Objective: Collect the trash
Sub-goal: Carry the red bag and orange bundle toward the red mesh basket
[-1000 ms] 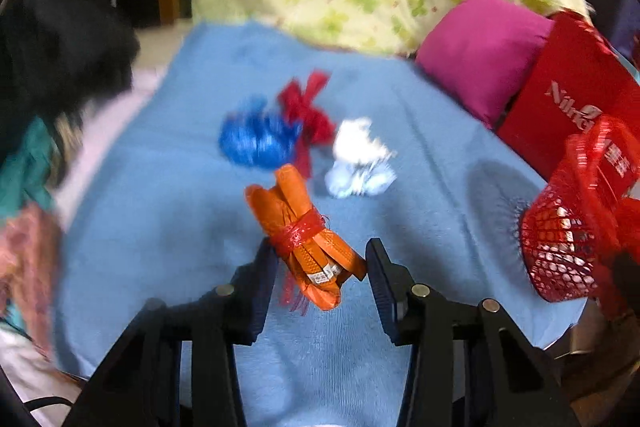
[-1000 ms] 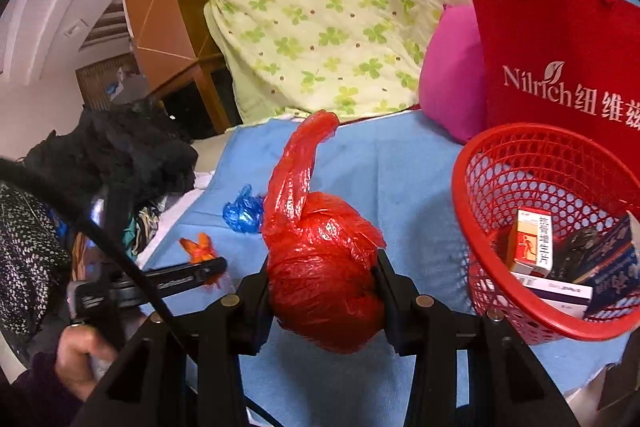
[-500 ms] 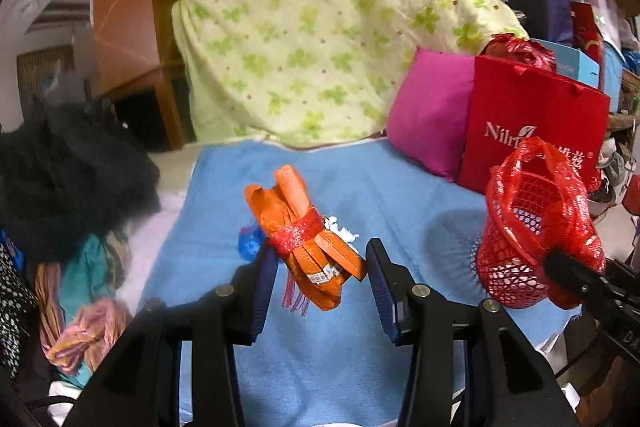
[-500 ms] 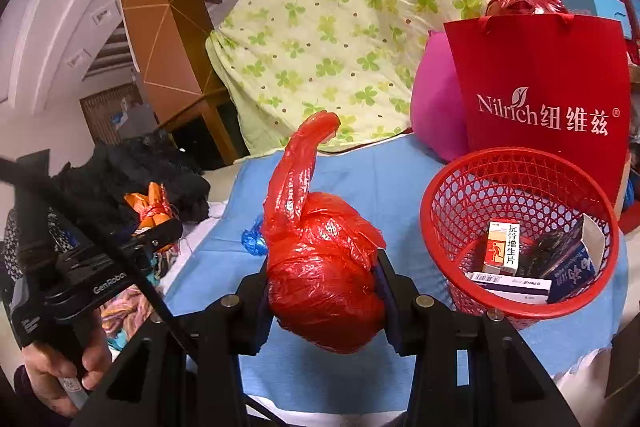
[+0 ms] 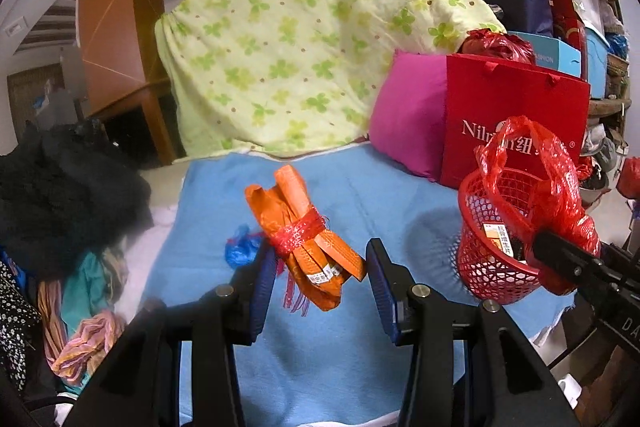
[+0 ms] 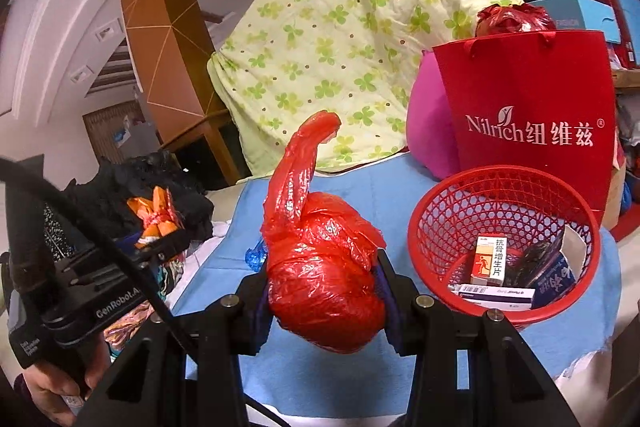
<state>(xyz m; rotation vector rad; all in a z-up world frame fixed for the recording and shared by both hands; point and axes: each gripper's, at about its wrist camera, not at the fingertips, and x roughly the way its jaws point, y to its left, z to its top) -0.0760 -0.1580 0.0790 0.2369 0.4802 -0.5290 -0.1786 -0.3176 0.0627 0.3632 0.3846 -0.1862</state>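
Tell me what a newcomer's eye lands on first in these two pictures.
First, the knotted red plastic bag gripped in the right claw in the foreground, its twisted tail pointing up. Just right of it, the red mesh basket sits on the blue blanket with small boxes inside. In the left wrist view, the orange bundle tied with red string is held up in the left claw.

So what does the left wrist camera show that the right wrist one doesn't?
Only the left wrist view shows the left tongs closed on the orange bundle, seen close up. Only the right wrist view shows the right tongs gripping the red bag, plus the boxes in the basket seen from above. Both show the basket, blue blanket, red tote and green quilt.
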